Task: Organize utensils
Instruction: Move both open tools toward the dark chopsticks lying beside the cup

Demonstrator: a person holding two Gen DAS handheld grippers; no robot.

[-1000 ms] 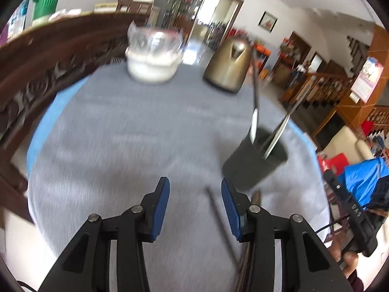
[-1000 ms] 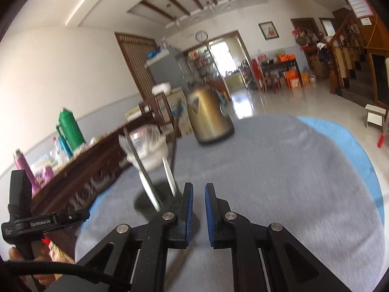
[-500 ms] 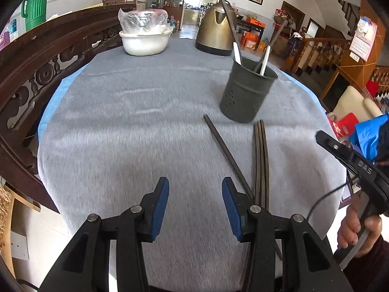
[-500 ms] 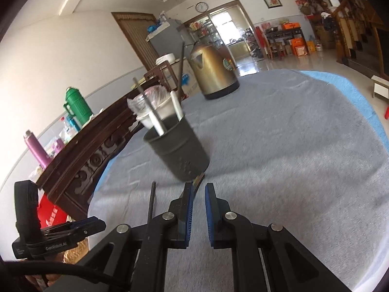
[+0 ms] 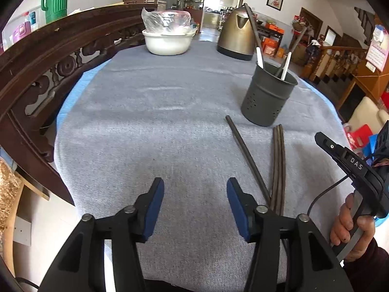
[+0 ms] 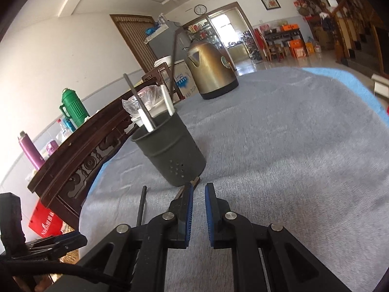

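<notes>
We should swing our opening, empty left gripper (image 5: pixel 195 196) right over the loose chopsticks (image 5: pixel 278 168), right gripper (image 6: pixel 198 200) clenched empty.

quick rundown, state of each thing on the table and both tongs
holder: upright, two chopsticks in it
loose chopsticks: flat on cloth beside holder
kettle: upright, lid shut
bowl: covered with plastic
left tongs: opening, nothing between
right tongs: nearly shut, empty
</notes>
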